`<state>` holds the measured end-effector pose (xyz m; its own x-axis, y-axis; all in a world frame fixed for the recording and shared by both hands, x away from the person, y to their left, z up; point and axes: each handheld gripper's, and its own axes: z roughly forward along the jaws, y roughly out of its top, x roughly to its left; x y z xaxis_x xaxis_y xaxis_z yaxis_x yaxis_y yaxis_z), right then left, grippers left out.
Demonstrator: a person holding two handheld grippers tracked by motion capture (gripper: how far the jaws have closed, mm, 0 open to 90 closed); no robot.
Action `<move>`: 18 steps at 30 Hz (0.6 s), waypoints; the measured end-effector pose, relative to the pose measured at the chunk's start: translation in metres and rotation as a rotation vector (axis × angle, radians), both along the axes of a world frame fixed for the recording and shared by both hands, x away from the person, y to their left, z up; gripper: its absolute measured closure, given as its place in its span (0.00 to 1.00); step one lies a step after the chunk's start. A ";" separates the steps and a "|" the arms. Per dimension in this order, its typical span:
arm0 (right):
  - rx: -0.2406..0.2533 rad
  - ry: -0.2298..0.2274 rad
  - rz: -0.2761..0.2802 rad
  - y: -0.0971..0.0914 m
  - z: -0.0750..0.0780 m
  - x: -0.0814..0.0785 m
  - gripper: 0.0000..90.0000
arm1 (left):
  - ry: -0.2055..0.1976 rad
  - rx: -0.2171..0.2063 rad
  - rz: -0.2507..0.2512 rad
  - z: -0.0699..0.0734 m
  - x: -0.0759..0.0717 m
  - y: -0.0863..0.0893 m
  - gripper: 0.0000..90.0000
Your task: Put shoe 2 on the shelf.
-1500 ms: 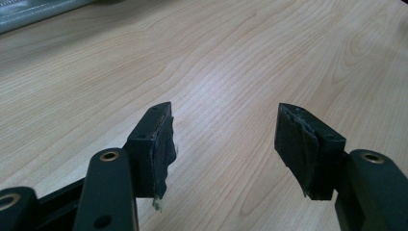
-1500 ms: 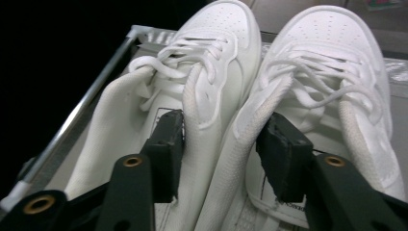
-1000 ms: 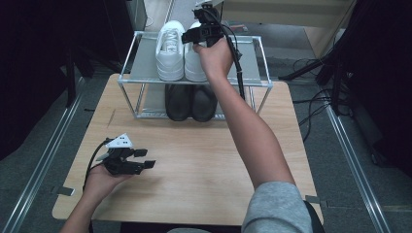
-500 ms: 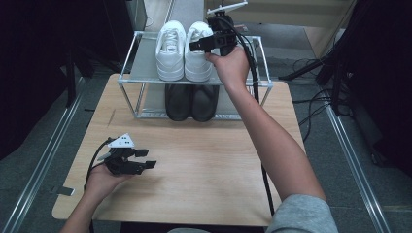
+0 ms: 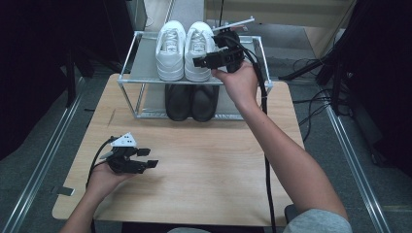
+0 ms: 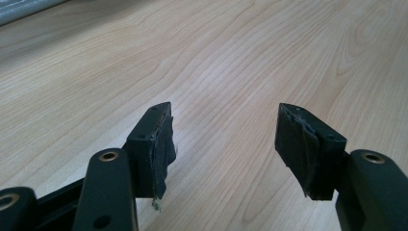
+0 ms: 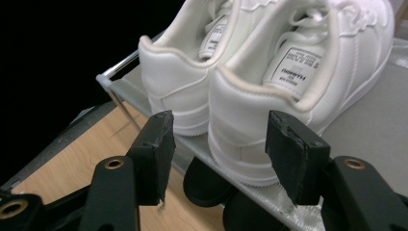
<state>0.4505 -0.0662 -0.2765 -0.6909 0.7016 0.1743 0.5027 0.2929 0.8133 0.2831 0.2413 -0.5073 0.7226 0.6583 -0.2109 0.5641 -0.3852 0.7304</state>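
A pair of white sneakers (image 5: 184,48) stands on the top shelf of a wire shoe rack (image 5: 145,58), heels toward me. My right gripper (image 5: 208,52) hovers at the right sneaker's heel (image 7: 250,120), and its jaws have just opened a little wider. In the right gripper view the right gripper (image 7: 219,126) frames that heel, which lies ahead of the pads and apart from them. The left sneaker (image 7: 178,82) sits beside it. My left gripper (image 5: 148,158) rests low over the wooden table (image 5: 204,160). The left gripper (image 6: 223,130) is open with bare wood between its jaws.
A pair of black shoes (image 5: 192,102) sits on the rack's lower level, seen below the shelf edge (image 7: 207,185). The grey shelf (image 7: 365,125) is bare right of the sneakers. The right gripper's cable (image 5: 266,145) trails along the forearm. Metal rails run down both sides of the table.
The right hand has carried its gripper to the right and a little nearer me, from over the sneakers to the right sneaker's heel. The left hand has stayed put.
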 end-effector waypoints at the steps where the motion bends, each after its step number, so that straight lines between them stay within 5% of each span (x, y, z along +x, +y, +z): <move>1: -0.002 0.003 0.006 -0.001 -0.002 -0.002 0.49 | 0.000 0.000 -0.001 0.000 0.001 -0.001 0.43; 18: 0.008 0.024 0.075 -0.019 -0.055 -0.036 0.46 | -0.008 0.004 -0.027 0.001 0.010 -0.008 0.43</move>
